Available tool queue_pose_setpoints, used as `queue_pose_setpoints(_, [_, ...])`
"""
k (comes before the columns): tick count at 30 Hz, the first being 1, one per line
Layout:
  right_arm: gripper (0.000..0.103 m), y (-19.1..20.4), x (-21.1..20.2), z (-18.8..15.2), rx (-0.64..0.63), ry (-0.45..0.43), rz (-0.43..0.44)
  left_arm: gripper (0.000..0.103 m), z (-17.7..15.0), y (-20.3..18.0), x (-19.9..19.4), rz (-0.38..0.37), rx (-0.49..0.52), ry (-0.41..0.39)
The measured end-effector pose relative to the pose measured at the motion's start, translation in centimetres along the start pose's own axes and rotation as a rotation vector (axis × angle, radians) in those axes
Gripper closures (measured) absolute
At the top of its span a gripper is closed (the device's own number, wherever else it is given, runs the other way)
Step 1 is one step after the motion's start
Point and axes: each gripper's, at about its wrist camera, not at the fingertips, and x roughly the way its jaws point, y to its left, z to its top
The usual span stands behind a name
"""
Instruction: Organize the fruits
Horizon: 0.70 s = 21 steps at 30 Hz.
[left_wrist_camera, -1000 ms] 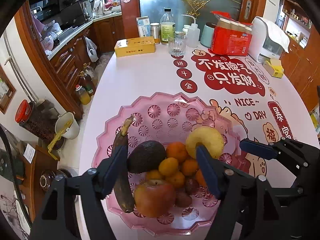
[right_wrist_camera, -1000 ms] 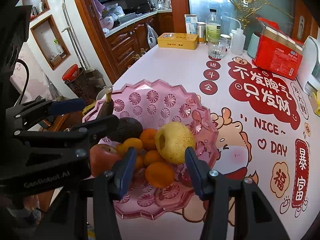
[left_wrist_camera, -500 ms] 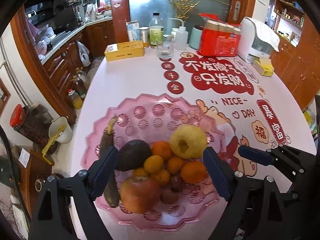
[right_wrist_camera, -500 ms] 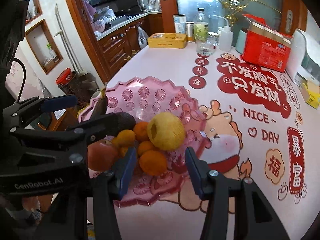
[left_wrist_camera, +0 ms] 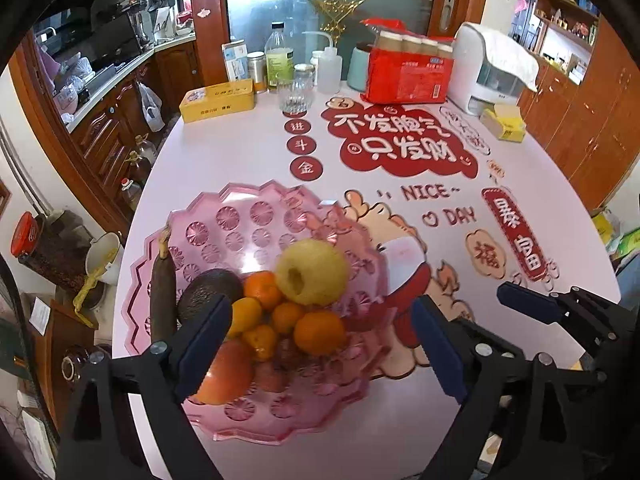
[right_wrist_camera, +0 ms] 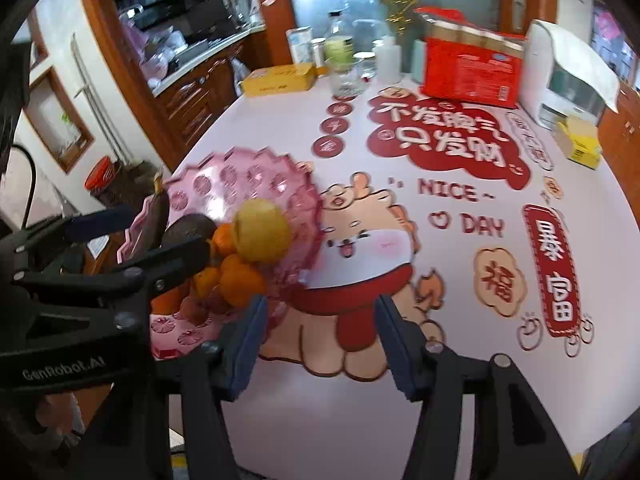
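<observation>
looking ahead of my left gripper (left_wrist_camera: 322, 340), i see the pink fruit tray (left_wrist_camera: 256, 216) on the table (left_wrist_camera: 224, 152), with a yellow pear (left_wrist_camera: 312, 272), avocado (left_wrist_camera: 208, 292) and oranges (left_wrist_camera: 320, 332) piled between its spread, empty fingers. my right gripper (right_wrist_camera: 320, 336), also spread and empty, sits just right of the tray.

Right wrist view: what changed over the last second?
The right claw has swung right, off the fruit bowl and over bare table; the bowl now sits at the left of its view. The left claw has pulled back a bit, still over the fruit. Nothing grasped or released. Both claws stay open, and the pear and the other fruit keep their places.
</observation>
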Motion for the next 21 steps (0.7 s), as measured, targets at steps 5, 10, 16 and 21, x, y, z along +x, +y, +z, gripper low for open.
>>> queue_pose_setpoints(5, [0.046,-2.0,-3.0,0.8,0.008,-0.043,-0.002,0.004,0.9,-1.2,-1.8,0.007,-0.046,-0.028])
queue_pose_setpoints(10, [0.042,-3.1,-6.2,1.8,-0.019,-0.073,-0.007,0.003,1.6,-2.2,-4.0,0.035,-0.113,-0.064])
queue_pose_setpoints(16, [0.033,-4.5,-9.8,2.5,-0.031,-0.145,-0.049,0.003,1.7,-4.2,-6.4,0.094,-0.118,-0.097])
queue_pose_setpoints(21, [0.03,-5.2,-11.0,2.5,-0.035,-0.171,-0.062,0.003,1.6,-5.4,-7.6,0.126,-0.115,-0.115])
